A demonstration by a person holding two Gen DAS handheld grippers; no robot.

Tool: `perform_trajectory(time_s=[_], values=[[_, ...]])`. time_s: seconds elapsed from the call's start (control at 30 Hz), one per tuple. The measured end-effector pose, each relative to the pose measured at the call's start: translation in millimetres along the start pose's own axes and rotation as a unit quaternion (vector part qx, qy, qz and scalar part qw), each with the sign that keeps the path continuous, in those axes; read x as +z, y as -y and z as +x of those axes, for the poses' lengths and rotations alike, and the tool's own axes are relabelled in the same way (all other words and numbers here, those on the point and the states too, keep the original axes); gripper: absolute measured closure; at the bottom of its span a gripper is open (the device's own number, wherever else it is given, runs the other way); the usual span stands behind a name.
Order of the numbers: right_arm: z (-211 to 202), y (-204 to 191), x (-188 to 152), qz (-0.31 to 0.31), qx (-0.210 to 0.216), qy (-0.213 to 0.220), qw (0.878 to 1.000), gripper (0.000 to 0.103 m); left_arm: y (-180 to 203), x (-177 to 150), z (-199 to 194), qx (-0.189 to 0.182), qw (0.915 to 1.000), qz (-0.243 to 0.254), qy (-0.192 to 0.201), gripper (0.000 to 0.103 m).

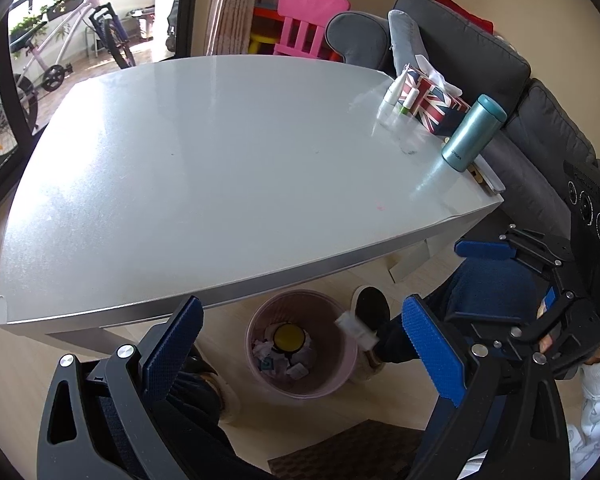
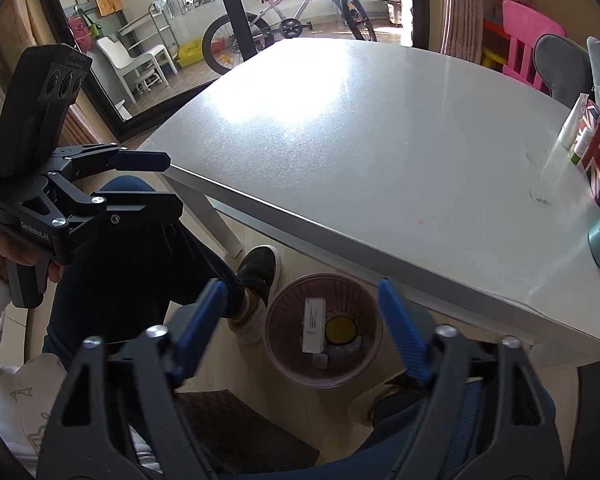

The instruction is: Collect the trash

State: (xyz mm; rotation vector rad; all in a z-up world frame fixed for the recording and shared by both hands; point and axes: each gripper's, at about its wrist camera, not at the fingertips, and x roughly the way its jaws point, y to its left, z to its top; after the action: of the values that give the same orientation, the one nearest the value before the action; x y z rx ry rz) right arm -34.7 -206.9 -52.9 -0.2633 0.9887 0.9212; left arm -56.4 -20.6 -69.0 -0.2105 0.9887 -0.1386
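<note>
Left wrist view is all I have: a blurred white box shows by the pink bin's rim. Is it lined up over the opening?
Observer: Yes. In the right wrist view the white box lies wholly within the outline of the pink bin's rim, next to a yellow disc. I cannot tell whether it has landed yet.
Operator: Does the right gripper have hold of it?
Observer: No. The right gripper is open above the bin, and both of its blue pads stand well apart from the box.
</note>
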Motion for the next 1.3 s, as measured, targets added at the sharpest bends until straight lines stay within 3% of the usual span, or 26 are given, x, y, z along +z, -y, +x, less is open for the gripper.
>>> perform_trajectory(time_s=[0.1,0.63,1.3], values=[[-0.1,2.7,0.7,0.004,-0.013,-0.002,1.000,0.005,0.5,1.1,0.6,-0.001,1.0000,0.001,-0.001,0.007],[-6.3,12.3,10.7,0.037,-0.038,0.001,0.999,0.004,-1.7,9.1,-7.0,0.006,0.9999,0.007,0.008,0.007],[-45.7,48.1,93.6,0.026,-0.097,0.051,0.994,0.003,-16.4,72.3,-32.6,0.047,0.9970,0.039,0.046,0.007]])
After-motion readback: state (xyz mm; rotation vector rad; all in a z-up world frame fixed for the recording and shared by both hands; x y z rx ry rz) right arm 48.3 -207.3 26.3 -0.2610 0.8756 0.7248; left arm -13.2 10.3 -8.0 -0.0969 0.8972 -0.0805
